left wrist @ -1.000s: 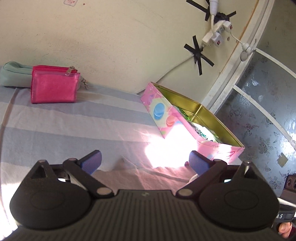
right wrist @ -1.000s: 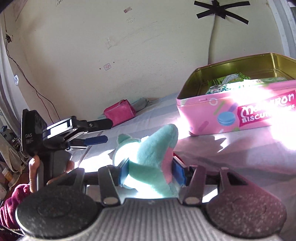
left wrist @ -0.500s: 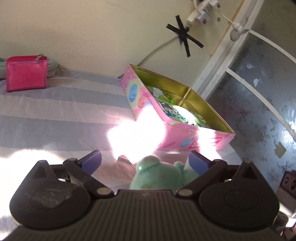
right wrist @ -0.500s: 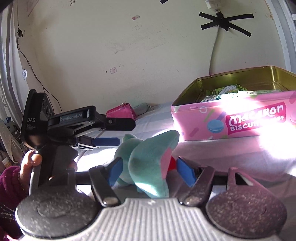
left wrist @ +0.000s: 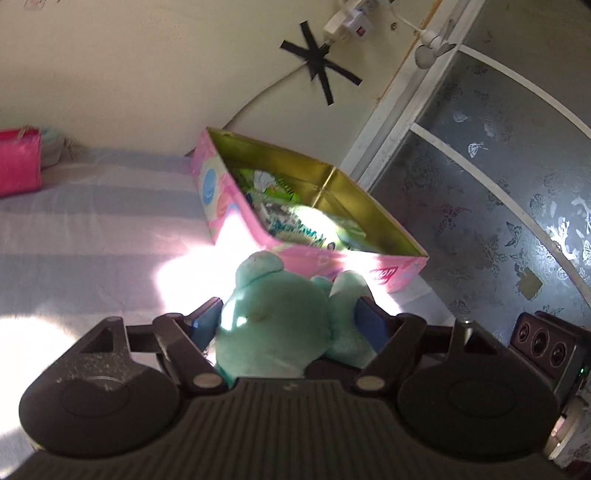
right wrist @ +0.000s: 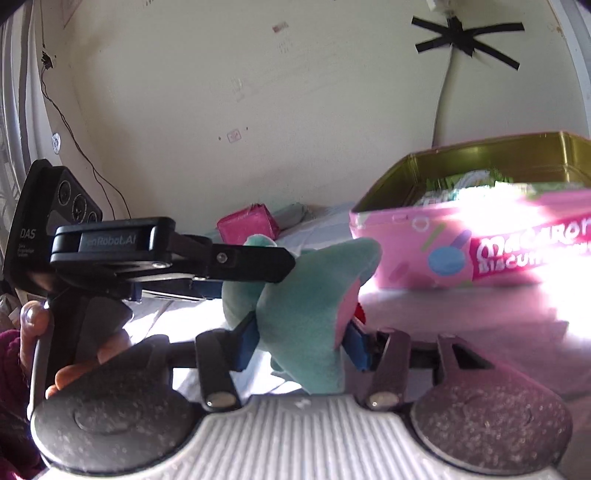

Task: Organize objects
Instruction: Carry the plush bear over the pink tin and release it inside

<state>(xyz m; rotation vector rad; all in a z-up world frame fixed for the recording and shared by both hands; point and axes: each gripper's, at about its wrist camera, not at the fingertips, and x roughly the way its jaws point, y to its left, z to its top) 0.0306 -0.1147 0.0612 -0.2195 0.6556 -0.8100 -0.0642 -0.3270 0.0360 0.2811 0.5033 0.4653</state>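
A teal plush toy (left wrist: pixel 280 314) with pink ear lining sits between both pairs of fingers, just above the striped bed cover. My left gripper (left wrist: pixel 288 321) is shut on its head end. My right gripper (right wrist: pixel 303 343) is shut on its other end (right wrist: pixel 306 314). The left gripper also shows in the right wrist view (right wrist: pixel 236 266), coming in from the left. An open pink biscuit tin (left wrist: pixel 258 221) with green packets inside stands just beyond the toy; it also shows in the right wrist view (right wrist: pixel 461 254).
A pink pouch (left wrist: pixel 18 166) and a pale green pouch (left wrist: pixel 51 144) lie by the wall at far left. The wall has taped cables and a plug strip (left wrist: pixel 347 22). A frosted glass door (left wrist: pixel 498 221) stands to the right of the tin.
My left gripper moved right to the plush toy and closed on it. My right gripper opened briefly around the toy, then closed on it again. Both drew nearer the tin.
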